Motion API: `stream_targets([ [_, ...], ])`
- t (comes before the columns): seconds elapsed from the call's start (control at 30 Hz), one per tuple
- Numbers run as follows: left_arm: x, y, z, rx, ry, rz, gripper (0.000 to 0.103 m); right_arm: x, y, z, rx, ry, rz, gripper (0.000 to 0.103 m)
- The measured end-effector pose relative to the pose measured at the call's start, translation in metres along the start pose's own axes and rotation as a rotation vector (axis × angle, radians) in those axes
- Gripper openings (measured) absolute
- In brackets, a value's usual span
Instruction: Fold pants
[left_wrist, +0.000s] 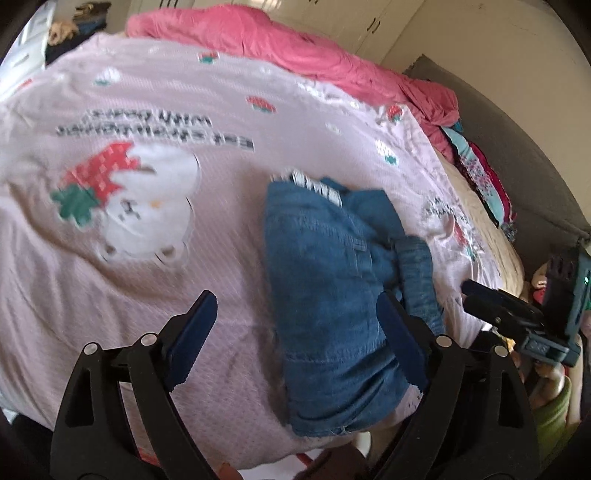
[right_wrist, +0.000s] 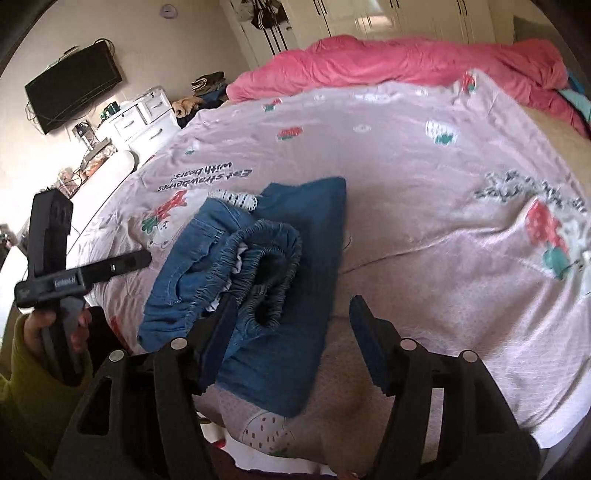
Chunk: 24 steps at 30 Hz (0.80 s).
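Your left hand-held gripper (left_wrist: 297, 332) hangs over the near edge of the bed (left_wrist: 221, 295) with its jaws spread wide and nothing between them; its right finger overlaps the near end of the pants (left_wrist: 325, 280), though you cannot tell from this blurred view whether it touches the denim. Your right hand-held gripper (right_wrist: 291, 332) is likewise spread open and holds nothing, its left finger just over the gathered waistband of the pants (right_wrist: 258, 266), its right finger above bare bedspread.

The pants are blue denim, bunched and partly folded, lying on the pink strawberry-and-bear bedspread (right_wrist: 406, 184) close to the near edge of the bed. The elastic waistband gapes open toward your right hand-held gripper, and a strip of white lace (right_wrist: 236, 197) peeks out at the far end of the pants.

Beyond the pants, a rumpled pink blanket (right_wrist: 406, 59) lies along the far side of the bed.
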<state>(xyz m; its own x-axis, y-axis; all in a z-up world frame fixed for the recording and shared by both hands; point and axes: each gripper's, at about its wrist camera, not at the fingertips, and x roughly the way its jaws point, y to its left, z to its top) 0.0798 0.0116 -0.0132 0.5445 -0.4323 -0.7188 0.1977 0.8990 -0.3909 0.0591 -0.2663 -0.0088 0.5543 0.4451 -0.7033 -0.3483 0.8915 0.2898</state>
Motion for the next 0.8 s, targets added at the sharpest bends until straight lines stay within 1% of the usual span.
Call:
stream_targets([
  [0.13,0.013,-0.005,-0.005,0.006,0.036,-0.034,0.081,0.012,-0.005,0.001,0.036,0.029,0.022,0.062],
  [0.2,0.020,-0.006,-0.008,0.005,0.050,-0.029,0.081,0.016,-0.008,0.002,0.048,0.035,0.037,0.062],
  [0.37,0.032,-0.006,-0.009,-0.009,0.070,-0.036,0.067,0.028,-0.013,0.006,0.074,0.061,0.077,0.062],
  [0.43,0.034,-0.006,-0.009,-0.009,0.073,-0.038,0.065,0.032,-0.013,0.007,0.072,0.070,0.085,0.062],
  [0.5,0.036,-0.007,-0.009,-0.008,0.075,-0.041,0.065,0.037,-0.013,0.008,0.070,0.081,0.097,0.061],
  [0.57,0.039,-0.007,-0.008,-0.010,0.077,-0.043,0.065,0.044,-0.015,0.008,0.075,0.097,0.113,0.055],
  [0.67,0.043,-0.008,-0.006,-0.006,0.076,-0.046,0.065,0.052,-0.020,0.007,0.110,0.109,0.150,0.051],
  [0.8,0.049,-0.010,-0.005,-0.006,0.077,-0.049,0.065,0.055,-0.017,0.009,0.086,0.102,0.152,0.050],
])
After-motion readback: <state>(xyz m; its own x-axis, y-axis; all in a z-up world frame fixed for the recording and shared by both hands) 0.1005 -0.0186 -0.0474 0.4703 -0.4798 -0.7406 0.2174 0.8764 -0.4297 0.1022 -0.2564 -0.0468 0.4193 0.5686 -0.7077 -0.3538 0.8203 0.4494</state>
